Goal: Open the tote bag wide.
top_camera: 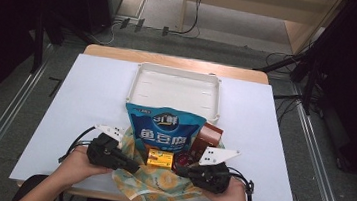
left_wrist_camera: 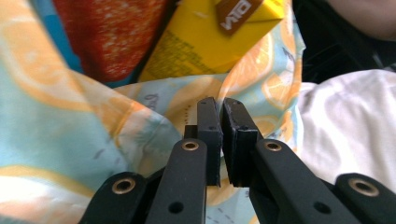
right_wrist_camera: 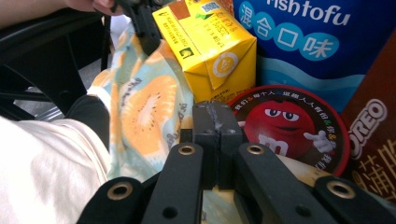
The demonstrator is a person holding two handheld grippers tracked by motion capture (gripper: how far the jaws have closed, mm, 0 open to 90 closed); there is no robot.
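A cloth bag (top_camera: 157,185) printed with orange slices lies at the table's front edge. In it are a blue fish-tofu packet (top_camera: 163,129), a yellow carton (top_camera: 159,157), a round red M&M's tin (top_camera: 184,159) and a brown Oreo box (top_camera: 209,135). My left gripper (top_camera: 135,167) reaches the bag's left rim. Its pads stand a narrow slit apart over the cloth (left_wrist_camera: 70,140), below the carton (left_wrist_camera: 210,42); left gripper (left_wrist_camera: 220,105). My right gripper (top_camera: 179,170) is at the right rim, pads pressed together (right_wrist_camera: 215,109) before the tin (right_wrist_camera: 289,126) and carton (right_wrist_camera: 210,42).
A white tray (top_camera: 177,70) stands behind the bag at the middle back of the white table cover (top_camera: 91,96). The person's hands hold both grippers at the front edge, and a white garment (left_wrist_camera: 350,126) lies close under them. Cables and dark stands ring the table.
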